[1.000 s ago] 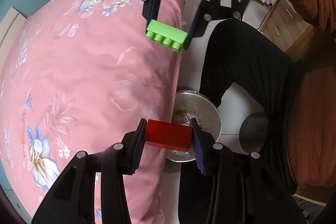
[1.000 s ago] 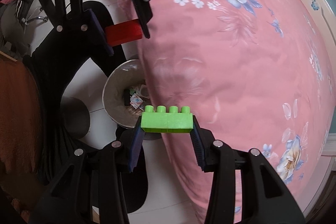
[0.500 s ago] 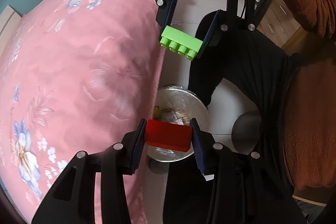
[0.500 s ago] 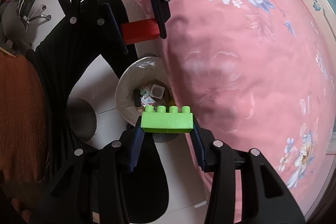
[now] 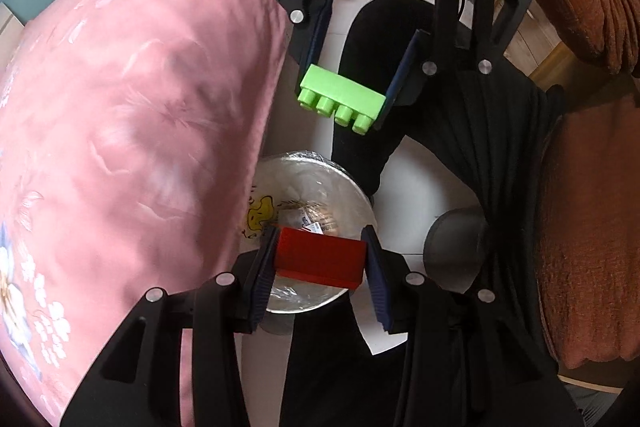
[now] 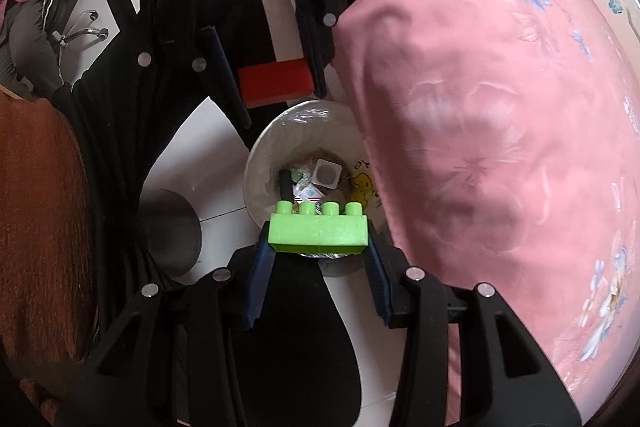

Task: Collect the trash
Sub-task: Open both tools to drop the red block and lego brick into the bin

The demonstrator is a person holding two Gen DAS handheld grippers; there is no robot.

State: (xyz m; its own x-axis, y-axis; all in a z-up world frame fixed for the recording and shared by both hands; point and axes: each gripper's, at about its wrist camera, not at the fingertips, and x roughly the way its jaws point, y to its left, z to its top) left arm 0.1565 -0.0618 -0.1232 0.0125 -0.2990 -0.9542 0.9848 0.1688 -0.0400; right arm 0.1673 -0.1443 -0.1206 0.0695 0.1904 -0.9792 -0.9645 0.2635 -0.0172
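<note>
While the pink floral bed [image 5: 120, 131] fills one whole side of both views, its long edge drops straight to the pale floor [image 6: 192, 163], and everything else sits in the strip of floor beside that edge. A person stands there in black trousers [image 5: 472, 163] and a rust-brown sleeve [image 5: 588, 19], one dark shoe [image 6: 172, 231] planted on the floor.

Right against the bed's edge stands a round waste bin [image 5: 352, 187] lined with a clear bag, its mouth facing straight up. At its bottom lie scraps: a small square pot [image 6: 327, 174], a short black stick [image 6: 285, 185] and crumpled wrappers; a yellow cartoon print [image 5: 260, 213] shows through the liner on the side nearest the bed.

Both tools point steeply down at the bin's mouth from opposite sides. The left gripper [image 5: 320, 261] has its fingers clenched on the short ends of a red block [image 5: 320, 259], whose long axis spans the gap between the pads and runs crosswise to the bed's edge; it hangs over the bin's rim. The right gripper [image 6: 319, 233] grasps a green studded brick [image 6: 319, 231] the same way, end to end, long axis level across the fingers, its row of four studs turned toward the other tool. The brick hangs over the rim across from the red block, clear of the bin.
</note>
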